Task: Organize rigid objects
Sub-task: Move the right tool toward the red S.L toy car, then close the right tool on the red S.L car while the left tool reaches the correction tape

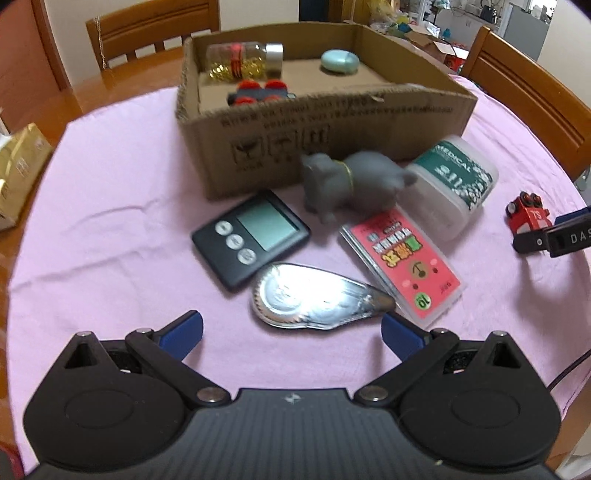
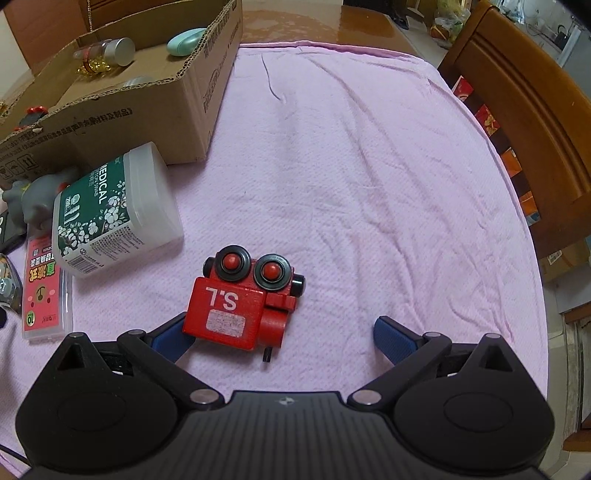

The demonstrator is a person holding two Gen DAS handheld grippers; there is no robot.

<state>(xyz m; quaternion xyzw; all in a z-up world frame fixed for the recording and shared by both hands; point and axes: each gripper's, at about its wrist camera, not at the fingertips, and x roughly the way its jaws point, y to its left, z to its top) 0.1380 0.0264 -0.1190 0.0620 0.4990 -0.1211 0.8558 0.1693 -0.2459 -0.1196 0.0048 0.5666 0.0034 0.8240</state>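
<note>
My left gripper (image 1: 291, 328) is open and empty, just short of a shiny silver tape dispenser (image 1: 314, 295). Beyond it lie a black digital timer (image 1: 251, 236), a pink card case (image 1: 402, 262), a grey toy animal (image 1: 351, 181) and a cotton swab tub (image 1: 450, 181). A cardboard box (image 1: 325, 122) behind them holds a bottle (image 1: 243, 59), a teal case (image 1: 340, 61) and a toy car (image 1: 258, 92). My right gripper (image 2: 282, 334) is open around a red toy train (image 2: 240, 299) lying on its side; the left pad (image 2: 170, 338) touches it.
A pink cloth (image 2: 351, 166) covers the wooden table. Wooden chairs stand at the far side (image 1: 147, 33) and at the right (image 2: 524, 110). A gold box (image 1: 18, 166) sits at the left table edge. The swab tub (image 2: 110, 214) lies left of the train.
</note>
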